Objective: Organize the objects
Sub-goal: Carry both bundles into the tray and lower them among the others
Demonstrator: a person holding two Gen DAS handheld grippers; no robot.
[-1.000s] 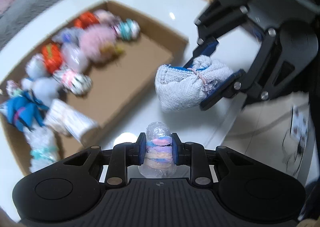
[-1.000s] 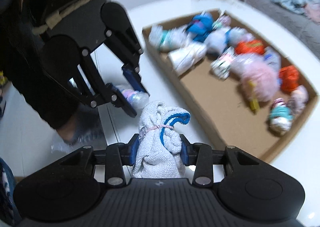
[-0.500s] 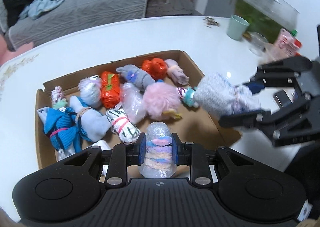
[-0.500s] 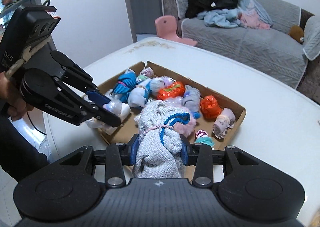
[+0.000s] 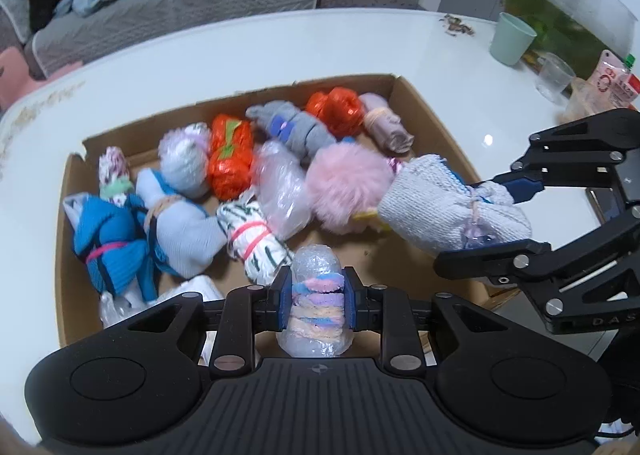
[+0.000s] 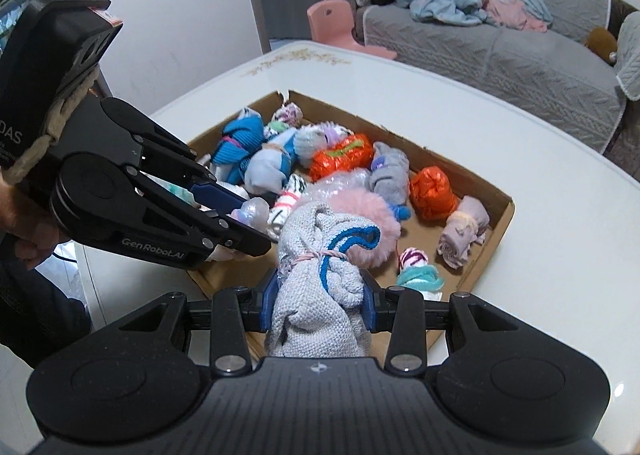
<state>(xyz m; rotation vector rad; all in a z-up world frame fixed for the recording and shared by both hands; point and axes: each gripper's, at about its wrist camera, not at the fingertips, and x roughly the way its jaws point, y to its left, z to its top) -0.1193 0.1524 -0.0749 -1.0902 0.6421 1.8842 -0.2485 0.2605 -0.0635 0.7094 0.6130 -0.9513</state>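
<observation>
White tabletop: cardboard box ahead; left gripper clamps plastic-wrapped roll, right gripper clamps grey cloth bundle; each should be lowered onto bare cardboard before release.

box near-right floor bare | bundles crowd left, far side

Even indoor light fills the room, probably from ceiling lamps, since the glossy white surface shows small bright glints near its right side. Shadows are soft. Both fisheye views bend straight edges strongly toward the corners. The pink pompom looks slightly smeared; the sofa stays fairly sharp.
</observation>
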